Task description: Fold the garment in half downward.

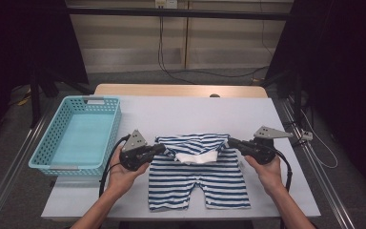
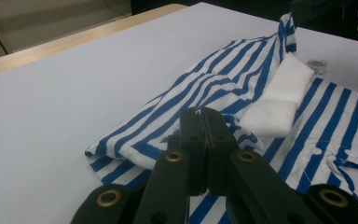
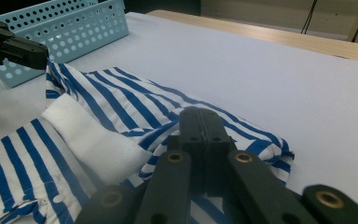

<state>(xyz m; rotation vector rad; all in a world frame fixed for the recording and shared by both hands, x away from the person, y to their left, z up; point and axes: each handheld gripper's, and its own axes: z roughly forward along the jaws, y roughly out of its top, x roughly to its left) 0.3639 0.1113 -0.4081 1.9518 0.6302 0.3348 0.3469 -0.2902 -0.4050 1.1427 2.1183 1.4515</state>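
Observation:
A blue-and-white striped garment point(image 1: 198, 174) lies flat on the white table point(image 1: 190, 114), its two leg parts toward the person. Its upper edge is folded over, and a white inner band point(image 1: 198, 158) shows there. My left gripper point(image 1: 160, 149) is shut on the garment's upper left corner. My right gripper point(image 1: 230, 141) is shut on the upper right corner. In the left gripper view the closed jaws point(image 2: 201, 120) sit on a fold of striped cloth point(image 2: 214, 88), with the white band point(image 2: 279, 98) beyond. In the right gripper view my jaws point(image 3: 200, 122) pinch the striped fold point(image 3: 135, 107).
A light blue perforated basket point(image 1: 42, 155) stands at the table's left side, close to my left hand, and it shows again in the right gripper view point(image 3: 74, 28). Bare white table lies beyond the garment. Cables run over the floor behind the table.

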